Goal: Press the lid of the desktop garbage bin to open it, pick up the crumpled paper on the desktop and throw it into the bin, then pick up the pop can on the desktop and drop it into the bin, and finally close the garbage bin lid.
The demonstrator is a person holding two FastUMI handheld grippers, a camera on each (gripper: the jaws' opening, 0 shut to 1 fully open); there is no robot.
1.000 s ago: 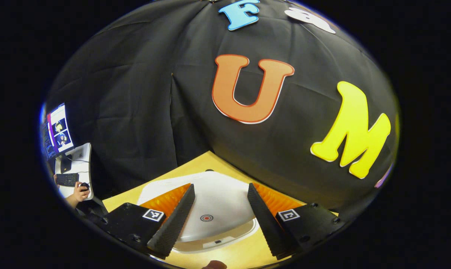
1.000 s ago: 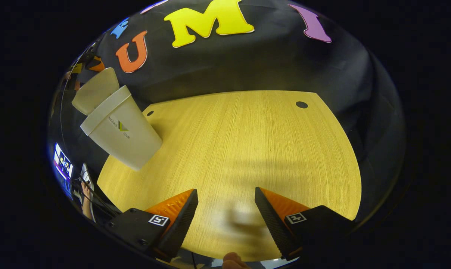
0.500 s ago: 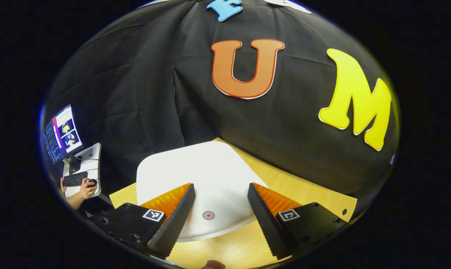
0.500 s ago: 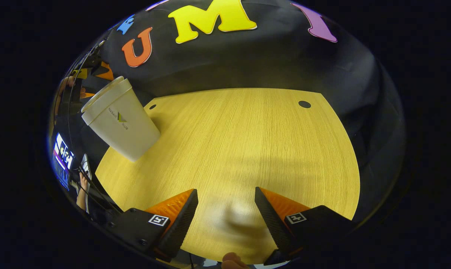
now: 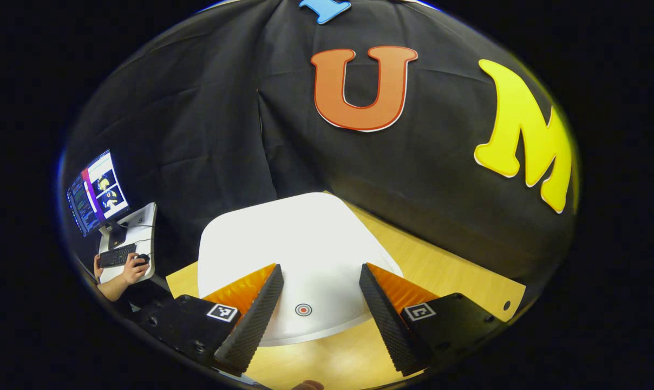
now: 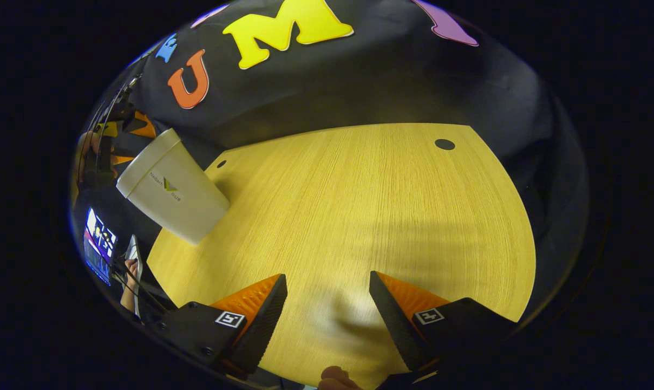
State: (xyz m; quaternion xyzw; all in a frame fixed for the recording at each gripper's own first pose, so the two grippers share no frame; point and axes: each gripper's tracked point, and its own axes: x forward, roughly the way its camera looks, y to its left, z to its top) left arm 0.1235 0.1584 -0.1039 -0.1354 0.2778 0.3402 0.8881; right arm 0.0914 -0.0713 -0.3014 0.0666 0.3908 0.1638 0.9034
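Wooden desk, bin lid now shut vs 1s ago, both hand-held grippers, left & right, wide apart, empty

One bin (lid down), two claws.

The left gripper has two wedge-shaped fingers with a ribbed inner surface. Each finger sits on a flat dark plate with small round screws, and each plate carries a square black-and-white marker close to the finger's base. The right gripper has the same build: two ribbed wedges, dark plates, one square marker each. Below its fingers, a rounded bit, probably a fingertip, shows.
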